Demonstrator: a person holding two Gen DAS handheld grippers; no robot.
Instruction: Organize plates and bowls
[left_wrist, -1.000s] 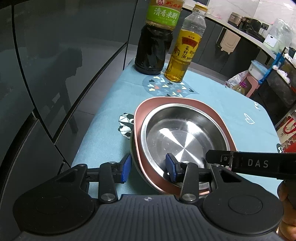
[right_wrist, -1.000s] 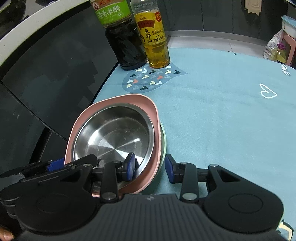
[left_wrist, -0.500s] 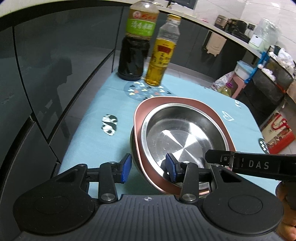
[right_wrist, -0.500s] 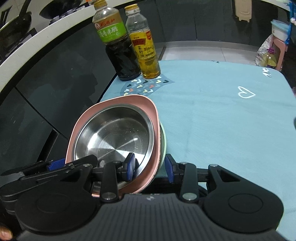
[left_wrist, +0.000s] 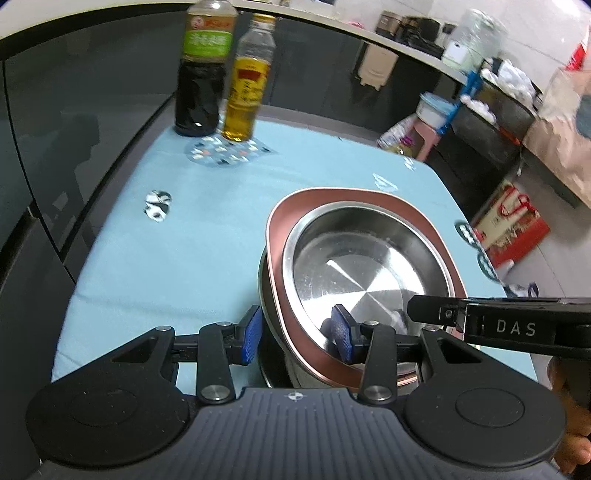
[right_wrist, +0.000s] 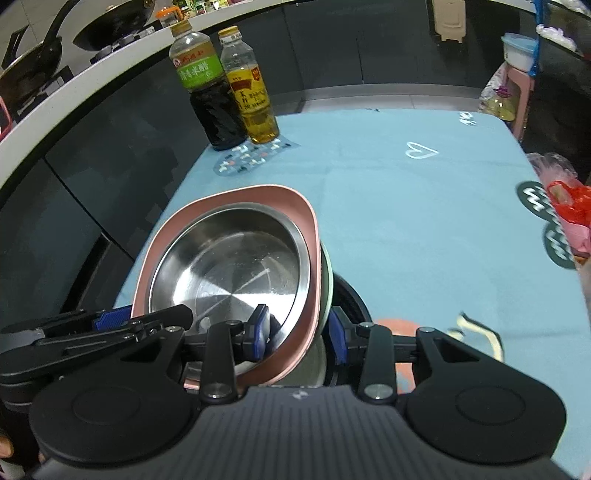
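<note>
Since the earlier frames the whole stack has travelled away from the two bottles, which now sit far off in the upper left of both views, and more of the blue cloth shows beyond it.

The stack is a steel bowl (left_wrist: 364, 273) nested in a pink plate (left_wrist: 280, 236), with a pale green dish (right_wrist: 327, 280) and a dark rim under that. The left hand-held gripper (left_wrist: 295, 334) straddles its near-left rim, one blue pad inside the steel bowl and one outside; whether the pads actually press I cannot tell. The right hand-held gripper (right_wrist: 299, 330) straddles the near-right rim the same way, and its contact is equally unclear.

This looks like the carrying step: the nested dishes are being moved as one, low in the frame, apparently tilted and lifted off the desk (right_wrist: 424, 206). The next move calls for level, matched motion of both sides and a flat set-down.

Open cloth lies ahead and to the right in the right wrist view. The desk's left edge runs close beside the stack, with dark cabinet fronts below. The vinegar bottle (right_wrist: 210, 99) and oil bottle (right_wrist: 251, 96) stand well apart.
</note>
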